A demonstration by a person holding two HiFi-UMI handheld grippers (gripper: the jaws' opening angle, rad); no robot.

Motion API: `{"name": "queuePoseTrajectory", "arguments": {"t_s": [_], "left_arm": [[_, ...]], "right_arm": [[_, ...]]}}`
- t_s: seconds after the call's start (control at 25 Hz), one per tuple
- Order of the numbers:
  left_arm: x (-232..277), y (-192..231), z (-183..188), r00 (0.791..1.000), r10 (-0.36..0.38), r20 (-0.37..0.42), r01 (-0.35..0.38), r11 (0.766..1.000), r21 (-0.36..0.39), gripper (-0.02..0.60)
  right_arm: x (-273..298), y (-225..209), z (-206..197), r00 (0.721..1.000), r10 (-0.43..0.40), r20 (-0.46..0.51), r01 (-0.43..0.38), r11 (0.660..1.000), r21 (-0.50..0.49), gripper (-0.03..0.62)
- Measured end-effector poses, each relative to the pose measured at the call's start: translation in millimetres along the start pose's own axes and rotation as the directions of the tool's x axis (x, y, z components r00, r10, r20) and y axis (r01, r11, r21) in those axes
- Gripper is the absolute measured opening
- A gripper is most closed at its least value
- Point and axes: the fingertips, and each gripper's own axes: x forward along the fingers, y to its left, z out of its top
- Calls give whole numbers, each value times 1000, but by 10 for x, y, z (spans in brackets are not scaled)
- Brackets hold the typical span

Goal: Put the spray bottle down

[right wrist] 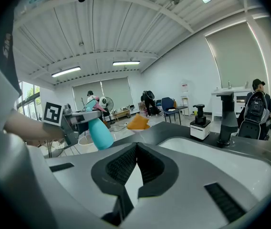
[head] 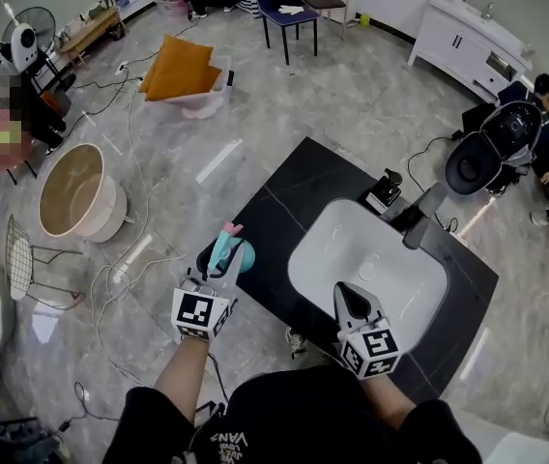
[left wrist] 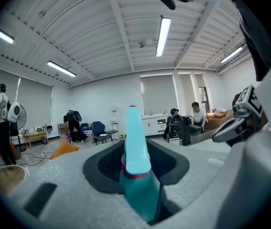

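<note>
light: bright ceiling tubes (left wrist: 163, 36) | shadows: soft | edges: fisheye-warped, dark

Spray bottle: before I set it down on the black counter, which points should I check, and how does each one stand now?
1. Grip: the left gripper has its jaws shut on the spray bottle: ok.
2. Bottle roughly upright, nozzle on top: ok.
3. Landing place: bare black counter lies between the bottle and the sink: ok.
4. Bottle's base above the counter, not past its corner: cannot tell.
5. Other hand out of the way: the right gripper is shut, empty, above the sink and apart from the bottle: ok.
</note>
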Motion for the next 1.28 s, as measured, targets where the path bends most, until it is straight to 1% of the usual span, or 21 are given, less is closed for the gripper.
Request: {"name": "queuePoseTrajectory", "arguments": {"t_s": [0.48,0.64,0.88,1.08,1.28], "left_arm": [[724,58,-79,999,-39,-19,40,999,13,146],[898,66,-120,999,-48,-25,48,999,2,146],[1088,82,-213,998,-52,-39,52,999,-11,146],[1171,146,-260,998,-42,-49,41,999,-34,146],[1266,159,-270,997,-47,-54,46,998,-31,146]], "right_arm": [[191,-268,-44,1000,0,-29,1,1000,30,0],[231,-312,-75,999,-2,-38,3,999,36,0],[282,-340,-113,999,-2,-54,4,999,41,0],[297,-363,-135,998,-5,-61,8,999,46,0],[316,-406,-137,998,-4,-62,7,999,53,0]]}}
